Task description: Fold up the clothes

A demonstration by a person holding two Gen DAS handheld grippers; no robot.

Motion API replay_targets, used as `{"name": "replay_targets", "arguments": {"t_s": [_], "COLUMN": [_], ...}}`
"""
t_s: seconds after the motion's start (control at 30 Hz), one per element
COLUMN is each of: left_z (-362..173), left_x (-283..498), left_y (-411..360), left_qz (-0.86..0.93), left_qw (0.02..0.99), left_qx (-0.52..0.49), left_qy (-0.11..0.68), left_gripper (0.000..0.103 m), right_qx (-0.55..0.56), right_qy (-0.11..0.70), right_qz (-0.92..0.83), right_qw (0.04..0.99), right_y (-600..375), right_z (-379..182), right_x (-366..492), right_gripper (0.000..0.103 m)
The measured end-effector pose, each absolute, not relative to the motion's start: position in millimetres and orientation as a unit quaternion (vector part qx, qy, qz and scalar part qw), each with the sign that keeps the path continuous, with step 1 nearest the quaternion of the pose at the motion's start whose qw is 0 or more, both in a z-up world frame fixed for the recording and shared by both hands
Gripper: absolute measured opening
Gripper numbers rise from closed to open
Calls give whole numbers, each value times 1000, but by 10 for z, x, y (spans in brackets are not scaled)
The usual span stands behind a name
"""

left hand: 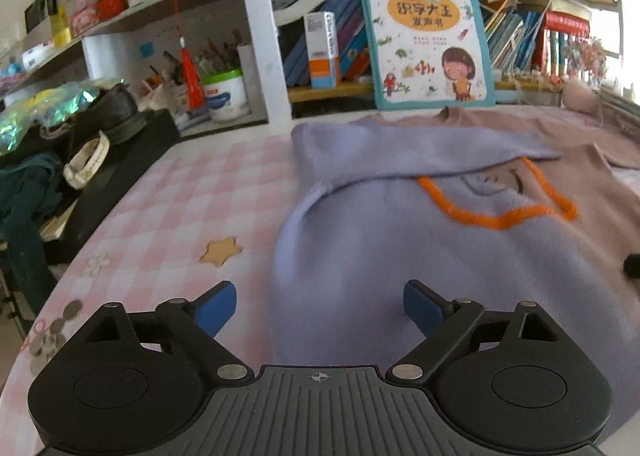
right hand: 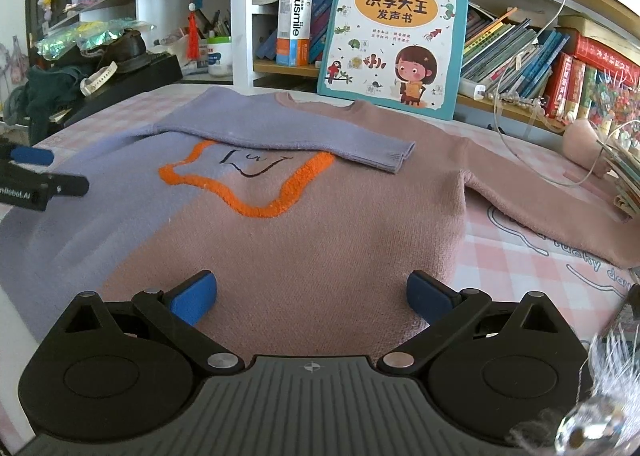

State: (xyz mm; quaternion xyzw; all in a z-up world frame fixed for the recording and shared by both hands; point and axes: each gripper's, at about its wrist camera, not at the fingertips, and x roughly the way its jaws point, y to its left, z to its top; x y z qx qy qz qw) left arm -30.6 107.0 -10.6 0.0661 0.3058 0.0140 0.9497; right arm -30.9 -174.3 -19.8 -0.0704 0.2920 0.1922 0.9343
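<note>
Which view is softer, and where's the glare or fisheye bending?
Left wrist view: softer, with the sweater and its orange outline smeared; window glare blows out the right edge. Right wrist view: crisp on the picture book and knit texture; fisheye bends the shelves and darkens the corners in both; a blurred tinsel-like thing intrudes bottom right.

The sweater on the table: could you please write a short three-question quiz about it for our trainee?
1. True or false: the purple sleeve lies folded across the sweater.
2. Which sleeve is still spread out? A purple, B pink.
3. What colour is the outline on the chest?

Key: 1 true. 2 B, the pink sleeve. 3 orange, see the outline.
</note>
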Motion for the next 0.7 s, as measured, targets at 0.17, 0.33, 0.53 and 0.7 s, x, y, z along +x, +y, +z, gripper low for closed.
{"name": "replay_targets", "arguments": {"t_s": [0.17, 0.33, 0.53, 0.7], "left_z": [-123, -142, -159, -145], "left_x": [-289, -261, -234, -289], "left_y": [1117, 1180, 1247, 1178], "left_qz": [11, -14, -36, -38], "left_qw": [950, 947, 945, 950], "left_qx": [49, 28, 0, 18], "left_qy": [309, 318, 326, 311], "left_gripper": [93, 93, 93, 92], "right_qx": [-66, -22, 30, 33], "right_qy": [289, 283, 279, 265], "right_qz": [192, 207, 207, 167], "right_qw": [935, 936, 937, 949], "right_y": [-1760, -1899, -2070, -2179], "right_z": [-194, -181, -135, -50], "right_x": [-314, -312, -353, -477], "right_gripper": [102, 102, 102, 102]}}
